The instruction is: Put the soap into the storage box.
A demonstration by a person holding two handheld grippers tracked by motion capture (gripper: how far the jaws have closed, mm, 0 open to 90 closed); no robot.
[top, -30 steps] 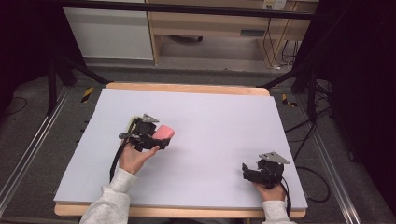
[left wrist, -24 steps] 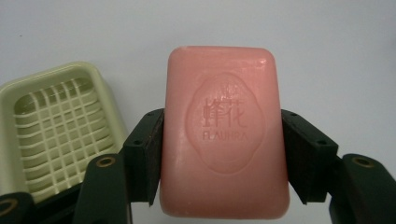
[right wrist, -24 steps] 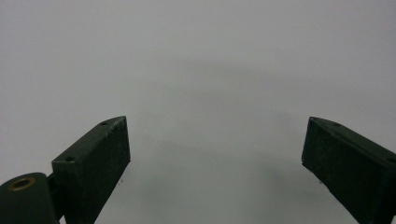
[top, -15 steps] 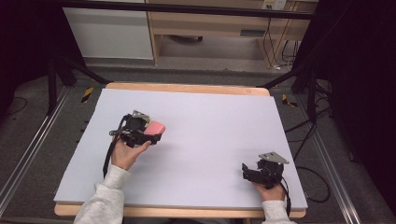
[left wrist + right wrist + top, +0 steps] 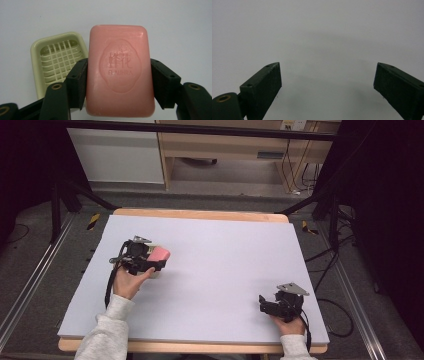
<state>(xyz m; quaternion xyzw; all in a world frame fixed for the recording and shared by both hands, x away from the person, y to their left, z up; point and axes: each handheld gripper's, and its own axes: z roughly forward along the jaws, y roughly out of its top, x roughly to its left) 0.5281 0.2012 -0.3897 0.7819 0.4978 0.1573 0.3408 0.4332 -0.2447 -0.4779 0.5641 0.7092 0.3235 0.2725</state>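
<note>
My left gripper [image 5: 118, 75] is shut on a pink bar of soap [image 5: 119, 67], its two jaws pressing the bar's long sides. Just left of the soap in the left gripper view lies a cream soap dish [image 5: 53, 60] with a grid insert, mostly uncovered. Seen from above, the left gripper [image 5: 150, 262] holds the soap [image 5: 160, 254] over the left part of the white board, and the dish [image 5: 152, 272] peeks out beneath. My right gripper [image 5: 327, 82] stands open over bare board, near the front right corner [image 5: 265, 306].
A large white board [image 5: 225, 265] covers the wooden table. Beyond its far edge stand a white cabinet [image 5: 117, 155] and a wooden shelf unit [image 5: 225, 145]. Cables [image 5: 325, 265] trail off the right side.
The left gripper with the soap has moved left and slightly away from the person, over the dish. The right gripper has stayed put.
</note>
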